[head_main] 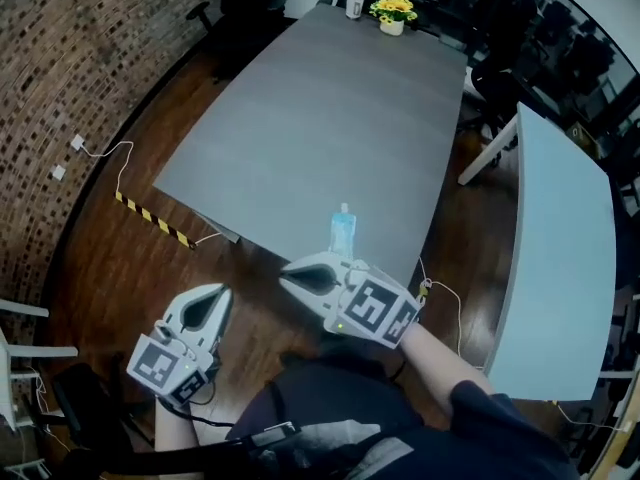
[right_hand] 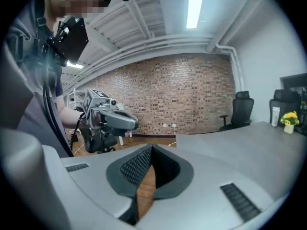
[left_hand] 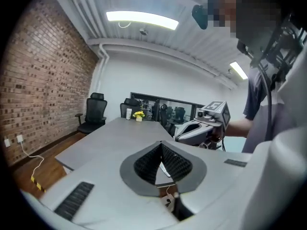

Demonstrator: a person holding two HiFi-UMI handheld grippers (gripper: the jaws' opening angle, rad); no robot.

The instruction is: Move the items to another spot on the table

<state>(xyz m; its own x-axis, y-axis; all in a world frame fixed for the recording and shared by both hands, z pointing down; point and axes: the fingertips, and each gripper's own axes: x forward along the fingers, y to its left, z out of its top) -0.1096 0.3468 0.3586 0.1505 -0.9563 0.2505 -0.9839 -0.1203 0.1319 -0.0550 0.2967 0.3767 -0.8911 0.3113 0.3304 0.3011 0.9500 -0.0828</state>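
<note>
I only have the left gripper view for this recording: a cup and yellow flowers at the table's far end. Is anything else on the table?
Observer: Yes. The head view shows a small blue bottle standing upright by the near edge of the table.
Operator: Is the right claw holding anything?
Observer: No. The right gripper view shows the right claw shut, with nothing between its jaws.
Operator: Where does my left claw sit relative to the table?
Observer: In the head view the left claw is off the table, over the wooden floor.
</note>
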